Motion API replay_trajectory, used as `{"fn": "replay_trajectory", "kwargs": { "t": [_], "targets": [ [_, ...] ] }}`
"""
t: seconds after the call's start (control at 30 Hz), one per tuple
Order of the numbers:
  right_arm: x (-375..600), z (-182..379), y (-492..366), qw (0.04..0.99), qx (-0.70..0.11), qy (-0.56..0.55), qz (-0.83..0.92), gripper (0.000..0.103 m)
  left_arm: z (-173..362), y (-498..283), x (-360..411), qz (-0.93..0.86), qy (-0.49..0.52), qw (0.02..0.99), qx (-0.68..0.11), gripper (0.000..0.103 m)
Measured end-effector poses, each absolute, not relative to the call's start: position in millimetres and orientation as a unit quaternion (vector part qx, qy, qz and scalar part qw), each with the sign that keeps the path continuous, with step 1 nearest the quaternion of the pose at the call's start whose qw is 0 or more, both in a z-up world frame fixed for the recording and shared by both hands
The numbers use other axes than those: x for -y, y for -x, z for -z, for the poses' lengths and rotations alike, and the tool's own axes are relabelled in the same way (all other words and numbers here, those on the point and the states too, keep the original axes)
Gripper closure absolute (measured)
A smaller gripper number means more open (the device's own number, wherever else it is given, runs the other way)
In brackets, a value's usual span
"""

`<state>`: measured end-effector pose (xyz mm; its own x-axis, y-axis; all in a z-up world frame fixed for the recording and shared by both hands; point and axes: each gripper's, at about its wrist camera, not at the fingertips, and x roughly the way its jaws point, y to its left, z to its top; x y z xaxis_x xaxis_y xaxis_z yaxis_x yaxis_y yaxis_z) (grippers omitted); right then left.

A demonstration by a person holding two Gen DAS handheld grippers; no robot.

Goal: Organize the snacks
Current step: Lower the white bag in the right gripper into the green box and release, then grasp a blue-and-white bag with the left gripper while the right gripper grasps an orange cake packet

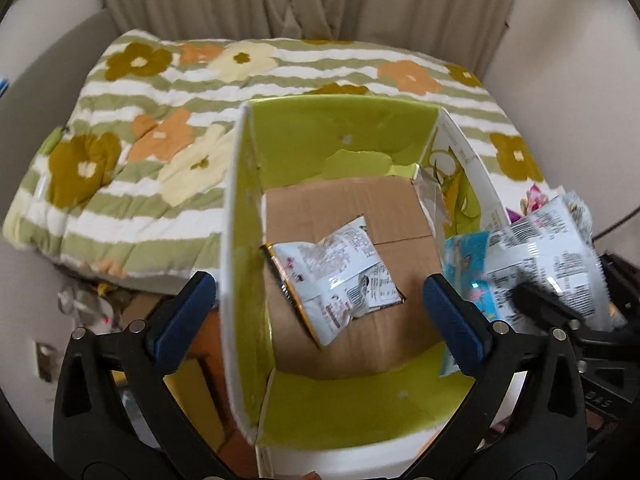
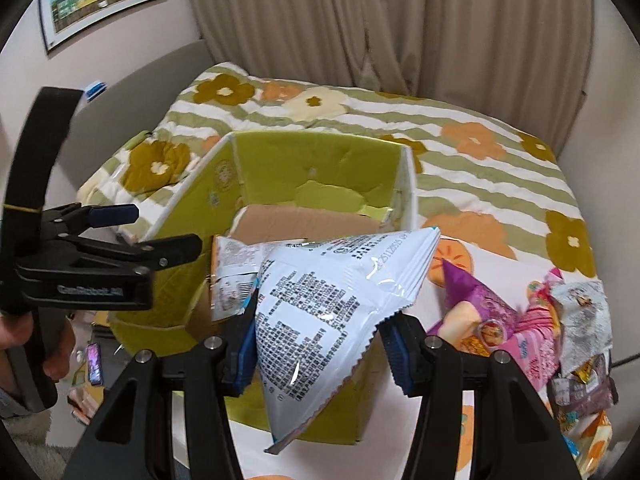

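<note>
Right tongs (image 2: pixel 320 344) clamp white snack packet (image 2: pixel 340 292) at green box (image 2: pixel 320 160) edge. Left tongs (image 1: pixel 320 312) spread wide, empty, above box; second packet (image 1: pixel 336 268) lies inside on cardboard floor.

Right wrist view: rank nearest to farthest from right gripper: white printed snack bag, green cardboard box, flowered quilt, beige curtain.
1. White printed snack bag, between the right gripper fingers.
2. Green cardboard box, just ahead.
3. Flowered quilt, beyond the box.
4. Beige curtain, backmost.

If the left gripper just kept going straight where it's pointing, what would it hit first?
Probably the white snack packet lying on the cardboard floor of the green box; the left gripper is open and aimed into it, though depth is uncertain.
</note>
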<state>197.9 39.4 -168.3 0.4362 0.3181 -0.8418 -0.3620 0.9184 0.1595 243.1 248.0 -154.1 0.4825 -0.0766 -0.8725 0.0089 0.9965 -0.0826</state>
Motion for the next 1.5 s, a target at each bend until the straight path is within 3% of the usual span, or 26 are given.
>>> {"fn": "replay_trajectory", "kwargs": {
  "t": [0.3, 0.37, 0.4, 0.57, 1.13, 1.5],
  "targets": [
    [-68, 173, -204, 0.84, -0.485, 0.024, -0.242, 0.051, 153, -235, -267, 0.001, 0.054, 0.859, -0.508, 0.001],
    [-72, 184, -207, 0.825, -0.501, 0.014, -0.26, 0.025, 158, -233, -268, 0.0, 0.053, 0.855, -0.516, 0.001],
    [-73, 190, -208, 0.815, -0.516, 0.013, -0.264, 0.0, 161, -230, -269, -0.001, 0.052, 0.853, -0.519, 0.001],
    [-66, 204, -195, 0.808, -0.535, -0.001, -0.249, 0.0, 171, -220, -275, 0.0, 0.059, 0.85, -0.523, 0.001],
    [-58, 166, -172, 0.837, -0.509, 0.012, -0.2, 0.0, 142, -205, -266, 0.038, 0.044, 0.868, -0.494, 0.001],
    [-18, 132, -141, 0.865, -0.464, 0.02, -0.189, 0.0, 109, -172, -205, 0.064, 0.039, 0.887, -0.456, 0.001]
  ]
}}
